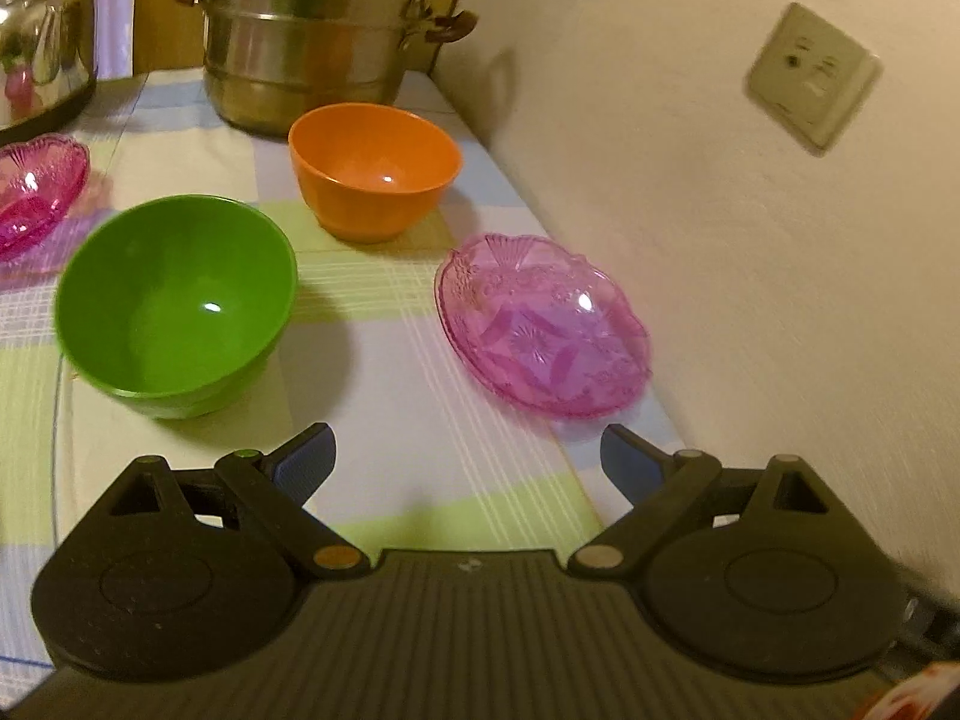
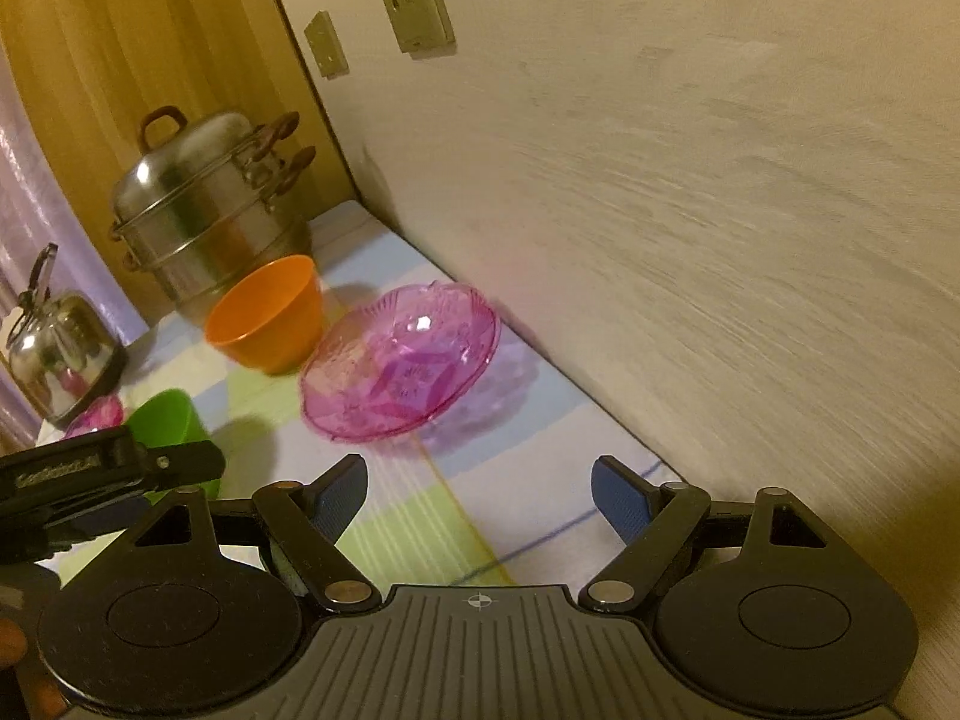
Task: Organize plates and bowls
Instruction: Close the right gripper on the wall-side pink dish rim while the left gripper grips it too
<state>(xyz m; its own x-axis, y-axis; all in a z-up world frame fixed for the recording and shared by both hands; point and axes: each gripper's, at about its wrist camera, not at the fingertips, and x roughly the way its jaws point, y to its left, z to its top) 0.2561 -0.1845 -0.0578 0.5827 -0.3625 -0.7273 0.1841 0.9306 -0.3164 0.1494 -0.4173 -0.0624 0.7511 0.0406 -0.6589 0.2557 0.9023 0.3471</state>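
A green bowl [image 1: 174, 306] stands on the checked cloth, an orange bowl [image 1: 375, 171] behind it. A pink glass plate [image 1: 543, 327] lies to the right by the wall. A second pink glass plate [image 1: 36, 192] lies at the far left edge. My left gripper [image 1: 468, 459] is open and empty, a little short of the green bowl and the pink plate. In the right wrist view the pink plate [image 2: 402, 360] lies just ahead of my right gripper [image 2: 478, 492], which is open and empty. The orange bowl [image 2: 267, 315] and green bowl [image 2: 168, 426] show to its left.
A stacked steel steamer pot [image 1: 312, 30] stands at the back behind the orange bowl. A shiny kettle [image 1: 42, 54] stands at the back left. The wall [image 1: 750, 270] with sockets [image 1: 810, 78] runs along the table's right edge. The left gripper's body [image 2: 90, 480] shows at the left.
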